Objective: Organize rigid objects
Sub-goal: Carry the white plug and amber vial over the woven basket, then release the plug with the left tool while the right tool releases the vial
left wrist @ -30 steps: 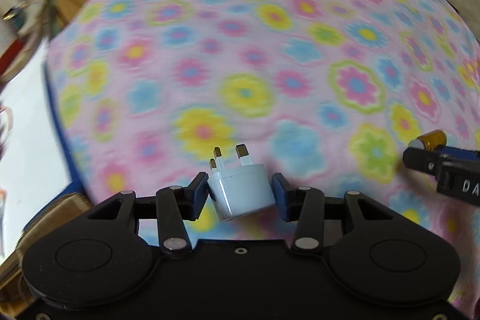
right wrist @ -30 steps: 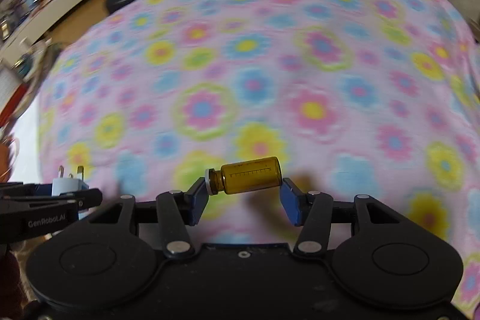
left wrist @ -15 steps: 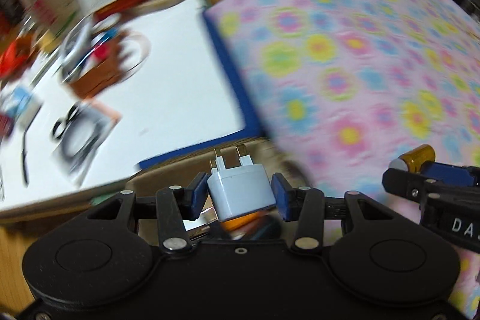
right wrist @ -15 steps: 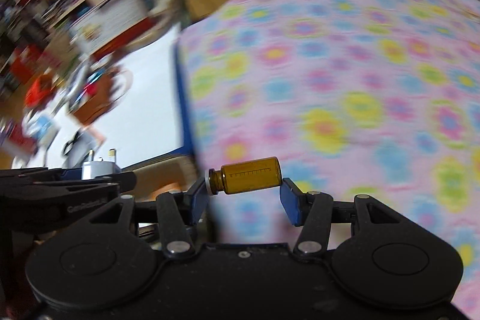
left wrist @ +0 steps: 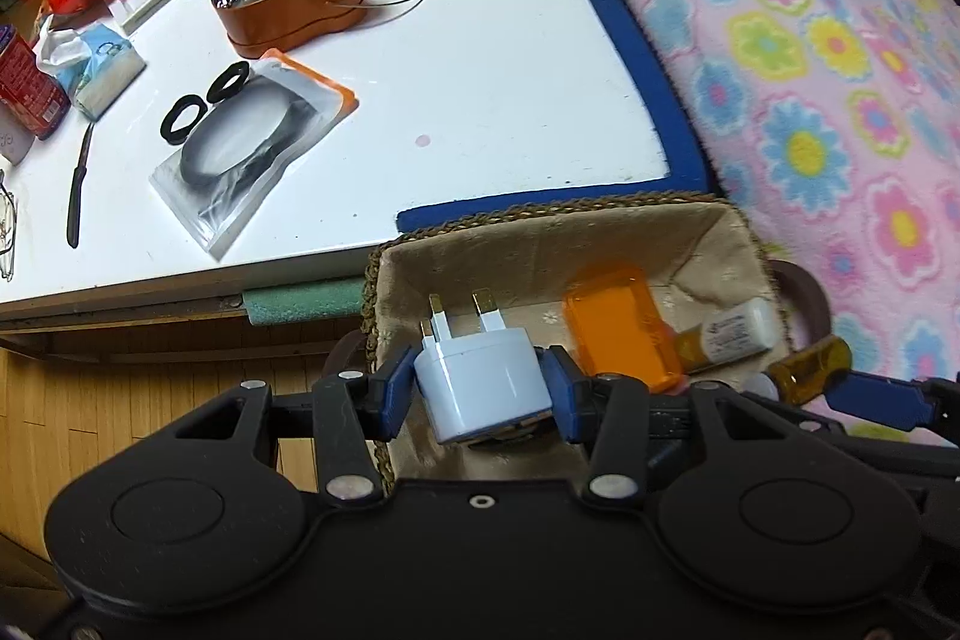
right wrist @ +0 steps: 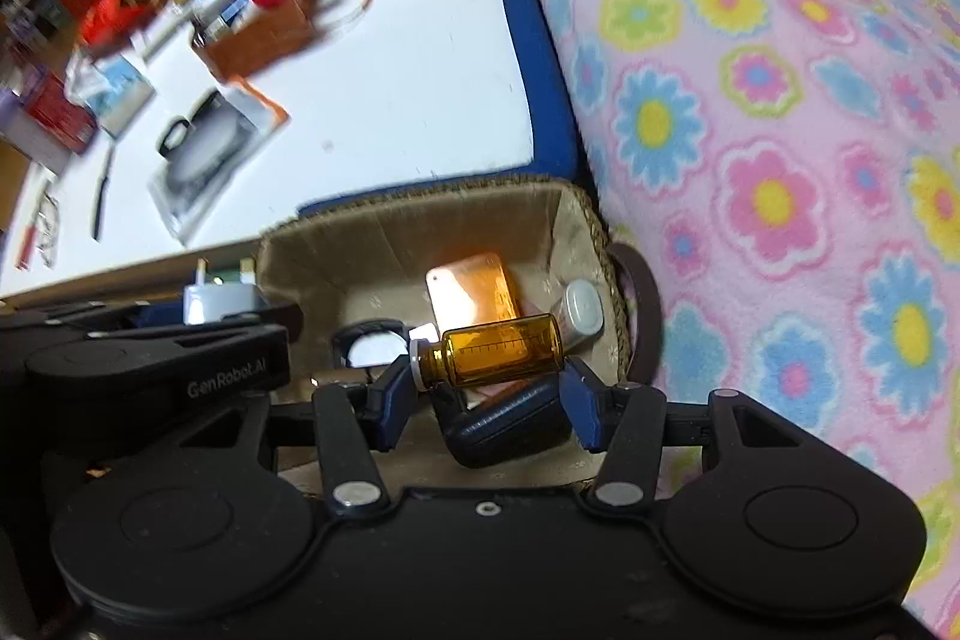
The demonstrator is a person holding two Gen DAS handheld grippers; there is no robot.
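- Over the near-left corner of the basket (left wrist: 384, 274), the left gripper (left wrist: 480, 391) pinches a white plug (left wrist: 483, 382) between its blue pads, the three metal pins pointing up and forward.
- Over the near half of the same basket (right wrist: 576, 220), the right gripper (right wrist: 489, 394) pinches an amber bottle (right wrist: 501, 349) end to end, lying sideways with its white neck against the left pad and its base against the right pad.
- From the left wrist view, the bottle (left wrist: 810, 367) shows at the right edge of the basket, just beside the left gripper's right finger.
- From the right wrist view, the plug (right wrist: 219, 301) shows just outside the left wall of the basket.
- Inside the basket lie an orange box (left wrist: 621, 334), a small white tube (left wrist: 741, 328) against the right wall, and a dark blue case (right wrist: 510, 421) at the near edge.
- Its woven rim carries a dark loop handle (right wrist: 639, 310) on the right side.
- Behind the basket, a white table (left wrist: 480, 70) with a blue edge holds a brown tub (left wrist: 294, 10) of odds and ends near its far edge, a clear packet (left wrist: 252, 154) with black rings toward the middle, and a black pen (left wrist: 78, 184) near the left edge.
- Right of the basket and table spreads a pink flowered blanket (right wrist: 780, 130).
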